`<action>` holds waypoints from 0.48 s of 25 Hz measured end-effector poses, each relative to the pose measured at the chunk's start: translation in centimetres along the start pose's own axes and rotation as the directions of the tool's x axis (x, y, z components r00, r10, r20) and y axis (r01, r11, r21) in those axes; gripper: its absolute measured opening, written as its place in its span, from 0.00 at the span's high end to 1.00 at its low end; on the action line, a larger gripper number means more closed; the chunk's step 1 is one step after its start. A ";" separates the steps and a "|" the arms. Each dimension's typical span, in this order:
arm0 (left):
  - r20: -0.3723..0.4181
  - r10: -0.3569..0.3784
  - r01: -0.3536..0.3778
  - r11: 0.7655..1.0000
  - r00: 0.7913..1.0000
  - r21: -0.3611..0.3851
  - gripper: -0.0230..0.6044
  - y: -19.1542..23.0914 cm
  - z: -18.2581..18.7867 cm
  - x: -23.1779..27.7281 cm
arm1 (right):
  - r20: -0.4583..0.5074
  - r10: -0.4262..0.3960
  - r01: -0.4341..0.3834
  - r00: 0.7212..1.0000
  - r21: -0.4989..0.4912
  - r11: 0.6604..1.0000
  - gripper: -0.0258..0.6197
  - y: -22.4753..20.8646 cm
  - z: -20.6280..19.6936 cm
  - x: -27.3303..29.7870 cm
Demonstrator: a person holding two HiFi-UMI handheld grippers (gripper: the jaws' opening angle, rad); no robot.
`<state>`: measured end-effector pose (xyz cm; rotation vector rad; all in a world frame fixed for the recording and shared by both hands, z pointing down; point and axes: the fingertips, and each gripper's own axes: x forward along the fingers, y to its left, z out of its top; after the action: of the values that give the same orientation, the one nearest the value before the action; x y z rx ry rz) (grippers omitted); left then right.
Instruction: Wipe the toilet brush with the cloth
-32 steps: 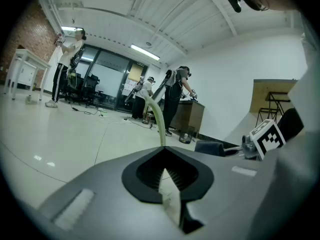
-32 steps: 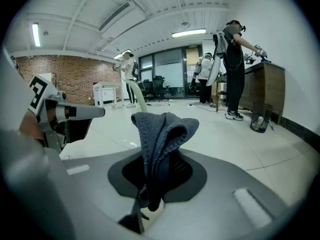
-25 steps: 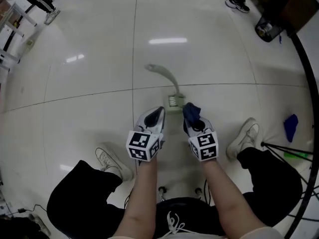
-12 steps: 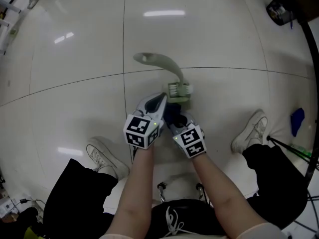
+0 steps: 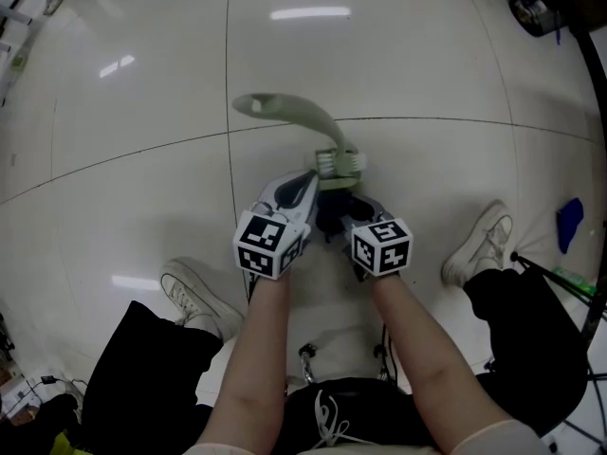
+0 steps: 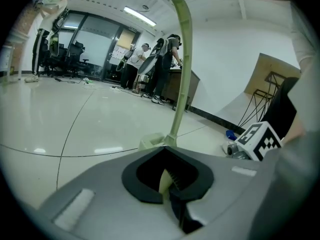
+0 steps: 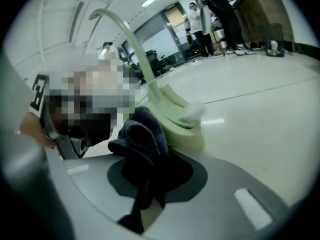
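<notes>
Toilet brush [image 5: 305,118]: pale green, lying on the floor [image 5: 142,207], with its bristle head toward the person and its curved handle pointing away.
Change: a second ago the right tongs [image 7: 145,184] held the cloth [image 7: 142,139] off to the head's right, apart from the left tongs [image 6: 167,180]. Now both crowd in at the head.
Cloth: dark blue, bunched, pressed against the brush's head.
Left tongs: clenched on the bristle end.
Right tongs: clamped on the cloth.

probably an office or lab, glossy tiled floor [image 5: 142,93], glass partition [image 6: 97,51], office chairs [image 6: 75,54], ceiling strip light [image 6: 140,16]
</notes>
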<state>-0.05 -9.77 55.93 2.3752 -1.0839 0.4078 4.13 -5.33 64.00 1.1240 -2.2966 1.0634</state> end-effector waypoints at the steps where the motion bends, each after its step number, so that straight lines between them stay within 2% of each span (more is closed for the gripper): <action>1: 0.004 0.001 -0.001 1.000 1.000 -0.007 0.95 0.0 0.0 0.0 | 0.010 -0.003 0.002 1.000 0.068 0.998 0.86 -0.7 -0.1 -0.2; 3: 0.005 0.008 -0.007 1.000 1.000 -0.013 0.95 0.0 0.0 -0.1 | 0.026 -0.025 0.020 0.999 0.191 0.981 0.85 -2.3 -0.5 -0.8; 5: -0.002 0.016 -0.016 1.000 1.000 -0.003 0.95 0.0 0.0 0.0 | 0.026 -0.070 0.061 0.997 0.256 0.965 0.85 -4.1 -1.0 -1.5; 8: -0.008 0.027 -0.028 1.000 1.000 -0.011 0.95 0.0 -0.1 0.0 | 0.011 -0.134 0.126 0.991 0.266 0.956 0.86 -6.7 -1.1 -2.8; 12: -0.018 0.059 -0.060 0.998 0.998 -0.024 0.95 0.2 0.1 0.2 | 0.000 -0.216 0.211 0.976 0.213 0.954 0.86 -10.1 0.4 -4.7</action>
<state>-0.06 -10.04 55.99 2.3187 -1.1473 0.4332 15.00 -7.23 65.58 1.4378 -2.0565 1.2346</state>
